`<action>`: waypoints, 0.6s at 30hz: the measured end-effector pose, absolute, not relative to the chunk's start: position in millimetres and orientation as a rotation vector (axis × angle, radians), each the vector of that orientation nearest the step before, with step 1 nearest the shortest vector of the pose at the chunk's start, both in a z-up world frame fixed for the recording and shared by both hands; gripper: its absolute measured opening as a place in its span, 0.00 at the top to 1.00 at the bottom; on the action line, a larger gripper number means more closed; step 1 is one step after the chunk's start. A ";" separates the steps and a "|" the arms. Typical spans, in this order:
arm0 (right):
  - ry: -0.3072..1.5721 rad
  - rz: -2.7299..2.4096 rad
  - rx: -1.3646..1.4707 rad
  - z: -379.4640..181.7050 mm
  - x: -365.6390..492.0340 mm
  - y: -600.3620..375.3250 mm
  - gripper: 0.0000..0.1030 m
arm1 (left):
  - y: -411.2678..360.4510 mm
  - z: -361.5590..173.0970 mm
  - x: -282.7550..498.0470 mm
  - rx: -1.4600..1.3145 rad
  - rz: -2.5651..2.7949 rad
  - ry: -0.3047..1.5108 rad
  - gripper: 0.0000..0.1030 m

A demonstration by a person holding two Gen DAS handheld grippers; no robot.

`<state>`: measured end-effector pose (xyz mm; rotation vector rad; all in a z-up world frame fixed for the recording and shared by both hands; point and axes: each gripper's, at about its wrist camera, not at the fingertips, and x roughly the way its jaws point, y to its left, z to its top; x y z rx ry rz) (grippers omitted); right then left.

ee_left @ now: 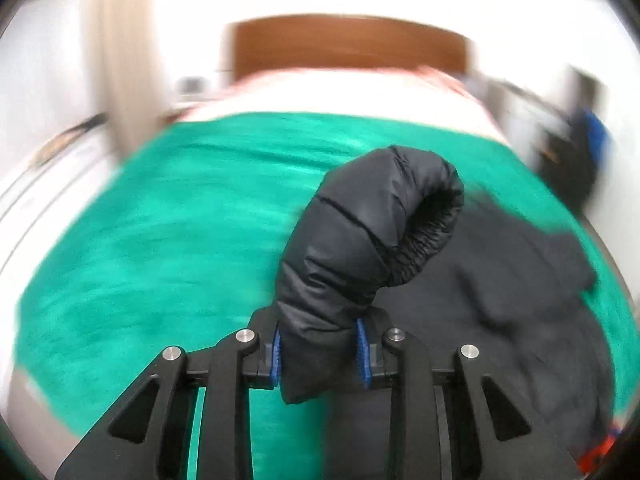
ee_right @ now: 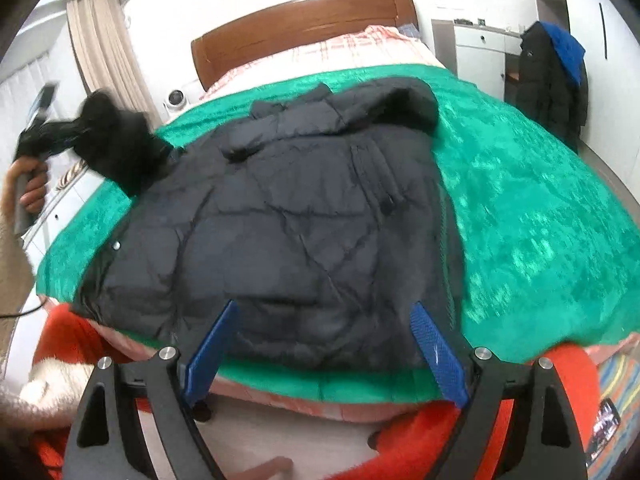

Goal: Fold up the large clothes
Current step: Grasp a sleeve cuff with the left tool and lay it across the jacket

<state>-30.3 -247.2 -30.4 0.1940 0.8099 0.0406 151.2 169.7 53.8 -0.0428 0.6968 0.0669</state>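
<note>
A dark puffer jacket (ee_right: 304,216) lies spread on the green blanket (ee_right: 540,220) of a bed, hood toward the headboard. My left gripper (ee_left: 319,350) is shut on the jacket's left sleeve (ee_left: 360,240) and holds it lifted above the blanket, cuff curled over to the right. The lifted sleeve (ee_right: 116,140) and the hand holding that gripper show at the left of the right wrist view. My right gripper (ee_right: 326,344) is open and empty, hovering over the jacket's lower hem at the near edge of the bed.
A wooden headboard (ee_right: 300,28) and checked bedding (ee_right: 360,46) lie beyond the blanket. A curtain (ee_right: 104,52) hangs at the left. Coats hang by a white cabinet (ee_right: 556,76) at the right. The person's red trousers (ee_right: 460,440) are below the bed edge.
</note>
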 end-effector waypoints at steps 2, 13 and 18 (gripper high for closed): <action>0.805 0.065 0.180 -28.3 -23.5 -238.5 0.15 | 252.2 56.5 143.3 -0.117 0.264 0.694 0.73; 0.833 0.176 0.016 4.0 4.3 -193.9 0.15 | 414.3 -105.9 145.9 -0.396 0.680 1.009 0.46; 0.838 0.189 -0.158 45.1 84.0 -176.1 0.06 | 366.3 -81.2 117.6 -0.402 0.620 0.807 0.18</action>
